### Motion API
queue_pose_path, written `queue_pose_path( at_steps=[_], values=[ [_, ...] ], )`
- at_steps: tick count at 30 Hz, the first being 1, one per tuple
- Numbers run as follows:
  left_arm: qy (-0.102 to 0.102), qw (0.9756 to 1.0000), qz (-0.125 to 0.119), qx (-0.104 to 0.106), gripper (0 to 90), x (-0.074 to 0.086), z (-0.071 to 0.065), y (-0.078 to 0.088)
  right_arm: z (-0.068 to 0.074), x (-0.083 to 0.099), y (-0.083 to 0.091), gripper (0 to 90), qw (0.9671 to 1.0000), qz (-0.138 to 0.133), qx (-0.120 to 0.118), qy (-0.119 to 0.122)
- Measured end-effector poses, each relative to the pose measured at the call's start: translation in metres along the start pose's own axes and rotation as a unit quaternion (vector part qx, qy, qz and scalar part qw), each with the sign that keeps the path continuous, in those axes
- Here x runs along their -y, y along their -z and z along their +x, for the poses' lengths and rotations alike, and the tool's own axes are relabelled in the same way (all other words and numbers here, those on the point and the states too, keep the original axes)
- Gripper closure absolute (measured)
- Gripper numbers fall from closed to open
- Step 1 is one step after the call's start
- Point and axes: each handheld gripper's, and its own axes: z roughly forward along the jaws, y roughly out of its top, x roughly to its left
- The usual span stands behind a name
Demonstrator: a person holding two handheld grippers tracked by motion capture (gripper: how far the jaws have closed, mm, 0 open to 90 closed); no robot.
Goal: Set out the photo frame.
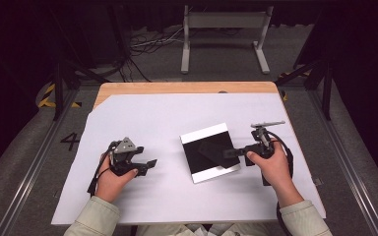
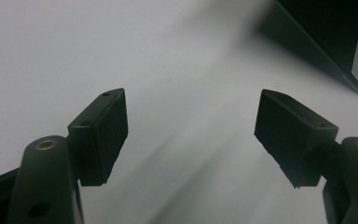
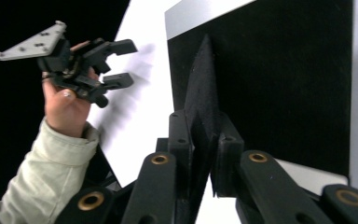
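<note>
The right gripper [image 1: 231, 153] sat right of centre in the high view, its jaws pinched shut on a black cloth [image 3: 203, 93]. In the right gripper view that cloth stood up as a thin pointed flap between the pads, rising from the bottom centre of the frame. It lay on a tray [image 1: 203, 136] with pale strips along its upper and lower edges, at the middle of the desk [image 1: 142, 118]. The gripper met the cloth at the tray's right edge.

The left gripper [image 1: 147, 163] rested at lower left in the high view, well apart from the tray, its jaws wide and holding nothing. Bare white desk lay between it and the tray, and more above the tray towards the wooden far edge.
</note>
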Motion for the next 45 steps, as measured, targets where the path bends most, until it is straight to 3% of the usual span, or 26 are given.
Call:
queue_pose_path(
  at_steps=[8,22,25,31,33,37,41,45],
  values=[
    [0.001,1.0000,0.000,-0.001,26.3,0.000,0.000,0.000,0.006,0.000,0.002,87.3,0.9990,-0.010,-0.033,0.030],
    [0.001,1.0000,0.000,0.000,26.0,0.000,0.001,0.000,0.005,0.002,0.006,87.4,0.9957,-0.067,-0.038,0.051],
    [0.002,1.0000,0.000,0.000,26.0,0.000,0.000,0.000,0.004,0.003,0.006,87.4,0.9930,-0.086,-0.045,0.067],
    [0.002,1.0000,-0.001,-0.001,25.4,0.000,0.001,0.000,0.004,0.006,-0.002,87.4,0.9855,-0.115,-0.034,0.120],
    [0.003,1.0000,-0.001,0.000,25.3,0.000,0.001,0.000,0.004,0.007,-0.002,87.4,0.9849,-0.116,-0.038,0.123],
    [0.002,1.0000,-0.001,-0.001,25.1,0.000,0.001,0.000,0.004,0.010,-0.006,87.4,0.9805,-0.134,-0.047,0.136],
    [0.003,1.0000,-0.001,-0.001,25.0,0.000,0.001,0.000,0.005,0.012,-0.010,87.4,0.9738,-0.157,-0.059,0.154],
    [0.002,1.0000,-0.001,0.000,24.9,0.000,0.001,0.000,0.005,0.014,-0.014,87.3,0.9682,-0.169,-0.049,0.178]
  ],
)
